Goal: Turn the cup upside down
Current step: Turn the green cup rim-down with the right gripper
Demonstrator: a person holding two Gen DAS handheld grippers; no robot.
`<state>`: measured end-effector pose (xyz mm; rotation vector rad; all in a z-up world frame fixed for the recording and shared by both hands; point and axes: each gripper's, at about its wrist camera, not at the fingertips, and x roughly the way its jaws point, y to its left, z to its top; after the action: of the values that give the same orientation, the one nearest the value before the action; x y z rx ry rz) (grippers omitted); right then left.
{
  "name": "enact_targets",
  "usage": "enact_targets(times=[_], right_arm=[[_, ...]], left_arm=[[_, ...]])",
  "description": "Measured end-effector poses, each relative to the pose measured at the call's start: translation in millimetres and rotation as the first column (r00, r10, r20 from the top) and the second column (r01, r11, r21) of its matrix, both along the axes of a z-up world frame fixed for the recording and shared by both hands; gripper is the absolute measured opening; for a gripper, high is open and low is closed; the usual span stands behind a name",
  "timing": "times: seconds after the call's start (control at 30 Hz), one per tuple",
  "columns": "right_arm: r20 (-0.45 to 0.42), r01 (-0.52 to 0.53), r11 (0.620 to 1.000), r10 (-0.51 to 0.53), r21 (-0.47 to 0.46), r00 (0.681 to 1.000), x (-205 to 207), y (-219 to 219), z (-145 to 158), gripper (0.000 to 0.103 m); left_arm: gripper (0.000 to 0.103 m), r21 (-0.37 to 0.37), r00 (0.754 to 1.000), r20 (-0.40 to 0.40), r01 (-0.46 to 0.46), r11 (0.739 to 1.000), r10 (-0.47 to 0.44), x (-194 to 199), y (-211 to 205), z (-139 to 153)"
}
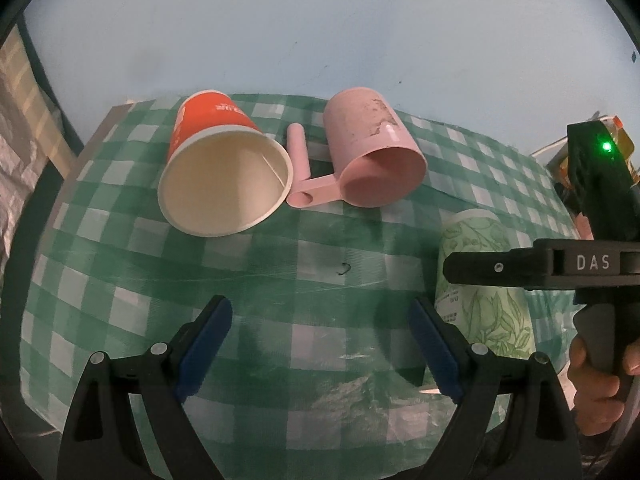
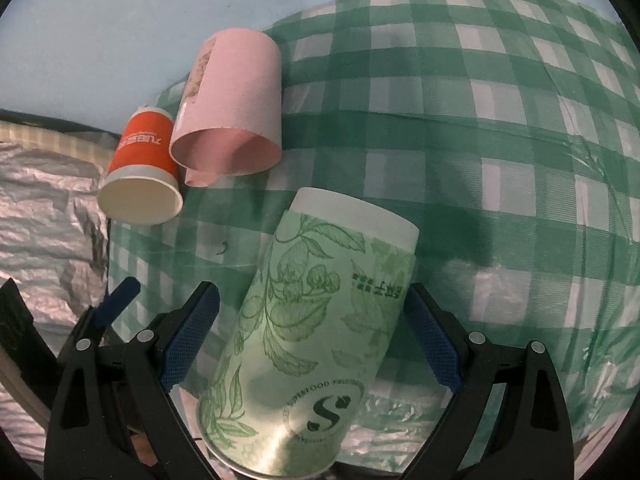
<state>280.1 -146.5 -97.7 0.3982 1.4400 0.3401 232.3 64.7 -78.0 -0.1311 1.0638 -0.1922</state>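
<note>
A green leaf-printed paper cup (image 2: 312,336) lies between the jaws of my right gripper (image 2: 312,340), tilted, its base pointing away. The jaws stand wide; the right pad (image 2: 432,344) is close to the cup, the left pad (image 2: 188,344) is apart from it. In the left wrist view the same cup (image 1: 480,312) stands at the right, with my right gripper (image 1: 520,268) across it. My left gripper (image 1: 320,344) is open and empty over the tablecloth. An orange paper cup (image 1: 224,168) and a pink handled cup (image 1: 372,152) lie on their sides at the back.
A green-and-white checked tablecloth (image 1: 320,272) covers the table. The table's left edge (image 2: 108,248) drops to crinkled silver sheeting (image 2: 48,232). A pale blue wall (image 1: 320,20) stands behind. A hand (image 1: 596,380) holds the right gripper's handle.
</note>
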Motion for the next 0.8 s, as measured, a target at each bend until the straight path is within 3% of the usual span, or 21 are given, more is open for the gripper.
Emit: enact_targets(times=[0.13,0.43,0.7,0.8], right_arm=[[0.001,-0.004,1.000,0.004,-0.019,1.000,0,-1,-3,0.084],[0.037,-0.024,0.999,0.023,0.035,0.999,-3,-9,-3,0.072],[0.148,-0.063,0.998,0.058,0.030,0.987,-17,-12,15,0.071],[0.256,-0.080,0.997,0.074,0.012,0.964,-31,-13,36,0.071]], left_arm=[[0.091,-0.027,1.000,-0.005,-0.005,1.000,0.005,1,2,-4],[0.091,-0.045,1.000,0.006,-0.017,0.999,0.018,-1,4,-4],[0.091,-0.067,1.000,0.021,-0.021,0.998,0.022,-8,4,3],[0.091,-0.074,0.998,0.047,-0.026,0.997,0.029,-15,5,9]])
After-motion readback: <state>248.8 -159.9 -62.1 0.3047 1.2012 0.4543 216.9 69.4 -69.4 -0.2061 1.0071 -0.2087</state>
